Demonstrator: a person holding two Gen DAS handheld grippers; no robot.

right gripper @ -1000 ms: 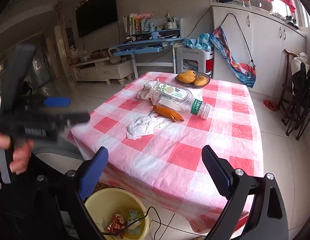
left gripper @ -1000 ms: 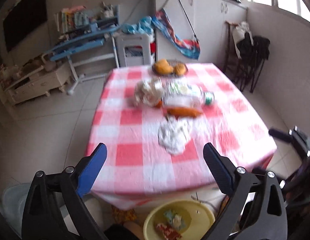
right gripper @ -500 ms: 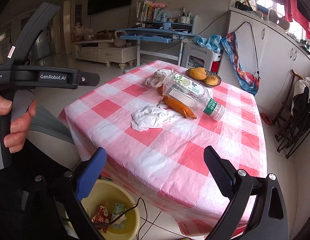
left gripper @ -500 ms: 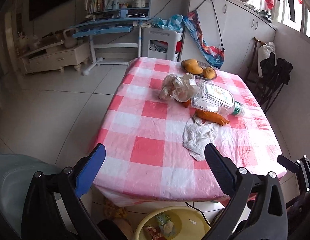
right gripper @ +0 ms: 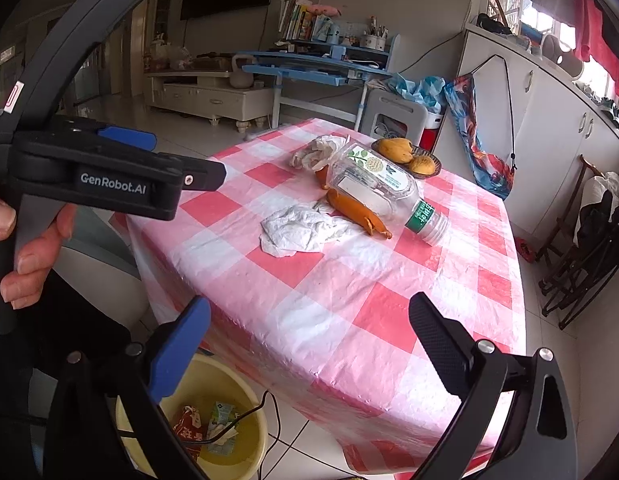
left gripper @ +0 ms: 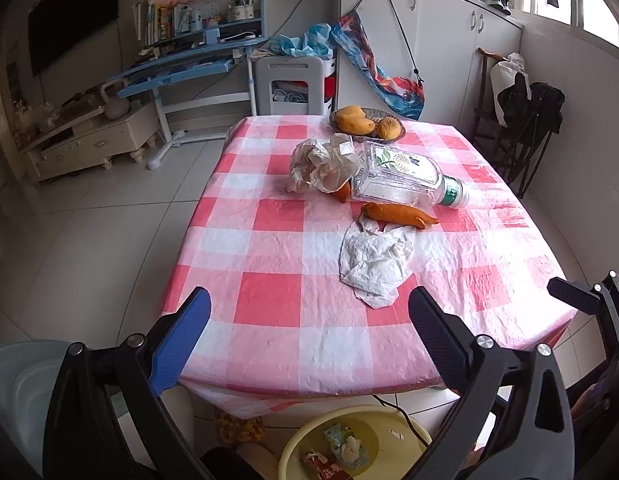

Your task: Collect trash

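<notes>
Approach step, nothing picked up at this moment. Left gripper and right gripper both hover off the table edge, fingers wide apart, empty. Trash sits mid-table: crumpled tissue nearest the edge, peel and bottle just behind it, plastic wrap behind the peel. Yellow bin under the table edge. Next, probably: reach in, close on the tissue.

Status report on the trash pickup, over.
Both hand-held grippers, left and right, open, empty. Crumpled tissue on table, untouched. Yellow bin below. Nothing blocking.
</notes>
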